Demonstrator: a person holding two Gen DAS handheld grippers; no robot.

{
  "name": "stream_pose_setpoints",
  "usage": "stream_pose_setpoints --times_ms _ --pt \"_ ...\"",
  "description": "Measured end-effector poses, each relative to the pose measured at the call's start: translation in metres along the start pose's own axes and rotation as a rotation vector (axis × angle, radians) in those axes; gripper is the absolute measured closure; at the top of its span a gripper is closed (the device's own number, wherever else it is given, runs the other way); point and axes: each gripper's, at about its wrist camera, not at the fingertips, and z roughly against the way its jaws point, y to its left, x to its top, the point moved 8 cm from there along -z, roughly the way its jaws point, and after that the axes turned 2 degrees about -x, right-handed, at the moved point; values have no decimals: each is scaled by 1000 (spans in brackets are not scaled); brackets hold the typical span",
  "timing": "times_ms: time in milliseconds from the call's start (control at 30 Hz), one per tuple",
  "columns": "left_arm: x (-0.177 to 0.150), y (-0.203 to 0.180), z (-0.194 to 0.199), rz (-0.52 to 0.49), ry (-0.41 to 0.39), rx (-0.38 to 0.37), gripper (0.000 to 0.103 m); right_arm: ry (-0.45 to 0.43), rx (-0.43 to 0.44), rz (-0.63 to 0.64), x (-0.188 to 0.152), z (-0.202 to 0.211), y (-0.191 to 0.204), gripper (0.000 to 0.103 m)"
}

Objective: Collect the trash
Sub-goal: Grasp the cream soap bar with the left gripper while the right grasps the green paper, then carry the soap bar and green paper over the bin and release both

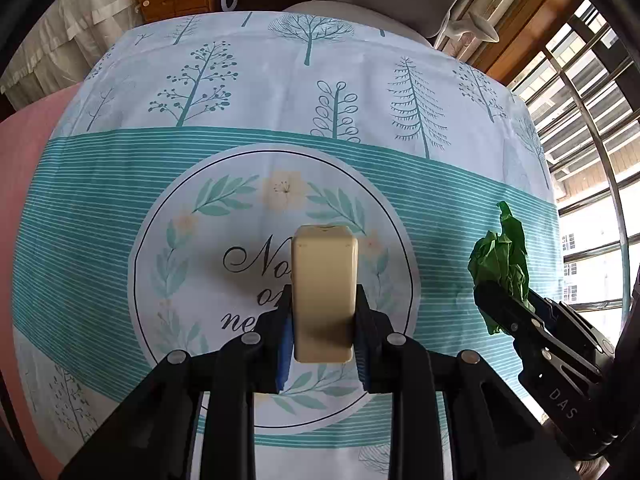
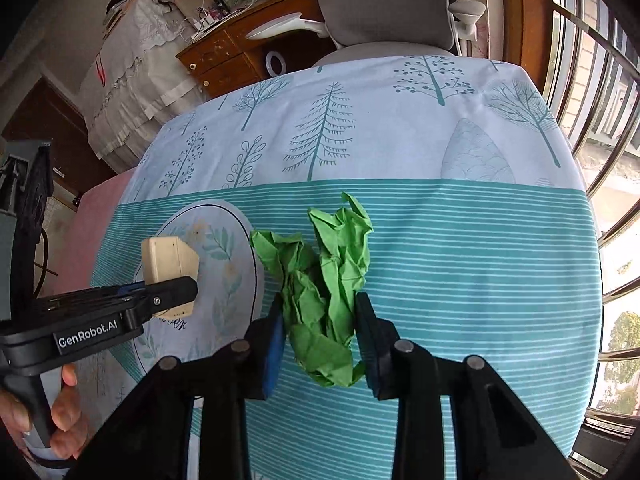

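Holding both bits of trash now, the person looks part way through the job. The cream box [image 1: 324,296] sits squeezed between the two pads of the left hand-held gripper [image 1: 323,320], near the middle of the worktop [image 1: 120,200], over the round flower picture on the cloth [image 1: 280,60]. The box sticks out past the fingertips, pointing away toward the far side. The crumpled green paper [image 2: 324,280] is pinched in the right hand-held gripper [image 2: 320,320], to the right of the box and well apart from it, above the teal stripes. I cannot tell for sure if either piece is lifted off the cloth or only resting on it. So the picking up looks done for these two things. What is left, I think, is to carry them to a bin or bag and let go. No bin or bag shows in either view, so I cannot say where they should go. No other trash shows on the worktop. Past the far edge stands a grey chair [image 2: 376,0].
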Motion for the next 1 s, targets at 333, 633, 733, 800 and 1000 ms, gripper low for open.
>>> stream_pose_setpoints --times_ms 333,633,733,800,1000 --pt "-101 55 99 -156 -91 -67 79 -82 -52 -101 -84 76 58 70" --pt "-208 103 189 -355 -166 -134 79 -151 -98 -227 -218 142 131 70" --pt "-242 114 203 -400 -163 -151 79 -150 -121 -245 -258 157 148 70" --pt "-264 119 207 -429 -155 -158 79 -140 -135 -253 -281 165 157 70" --pt "-332 127 206 -505 -106 -162 79 -87 -165 -240 -338 175 181 70"
